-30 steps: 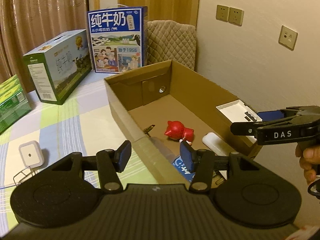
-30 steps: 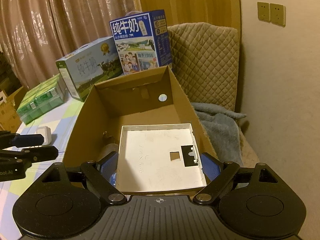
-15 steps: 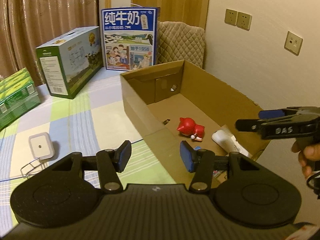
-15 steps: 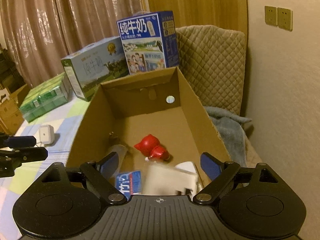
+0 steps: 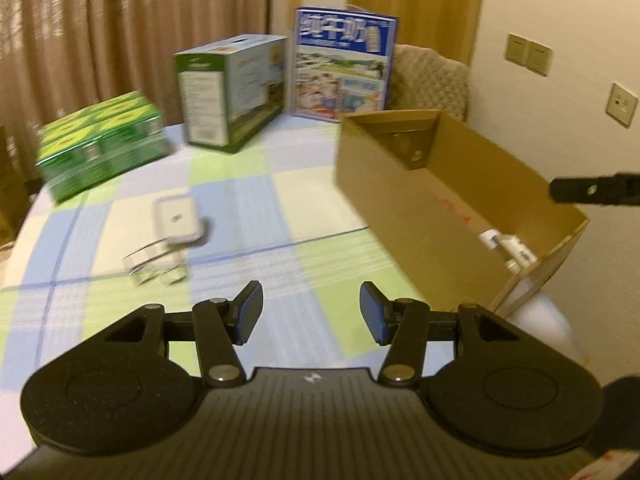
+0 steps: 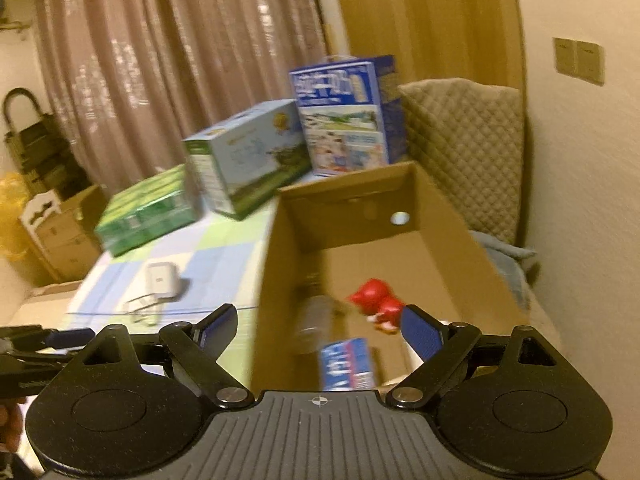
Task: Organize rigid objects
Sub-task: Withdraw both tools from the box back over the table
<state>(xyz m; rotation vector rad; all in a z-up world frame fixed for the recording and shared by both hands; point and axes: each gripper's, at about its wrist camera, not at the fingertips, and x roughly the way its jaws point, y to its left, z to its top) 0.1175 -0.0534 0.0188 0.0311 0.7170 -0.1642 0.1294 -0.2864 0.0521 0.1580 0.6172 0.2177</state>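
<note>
a checked tabletop (image 5: 248,200) in green, blue and cream fills the near ground, with curtains behind and milk cartons (image 5: 232,92) standing at the far edge. the cardboard box (image 5: 384,196) sits on the right side of it. a second ago my right tool (image 6: 316,330) carried a flat white panel over the box; now its fingers are spread and hold nothing, and the panel is out of sight from this tool, so i judge it lies in the box near end. the red toy (image 6: 376,300) and a blue-and-white pack (image 6: 348,364) lie inside too, with a white piece (image 5: 506,244) at the near right corner. my left tool (image 5: 311,318) has swung left, away from the box; its fingers are spread and empty above the cloth. the small white device (image 5: 178,220) with its wire stand lies out on the tabletop, left of the box, well apart from it. that looks like the next thing to collect.
</note>
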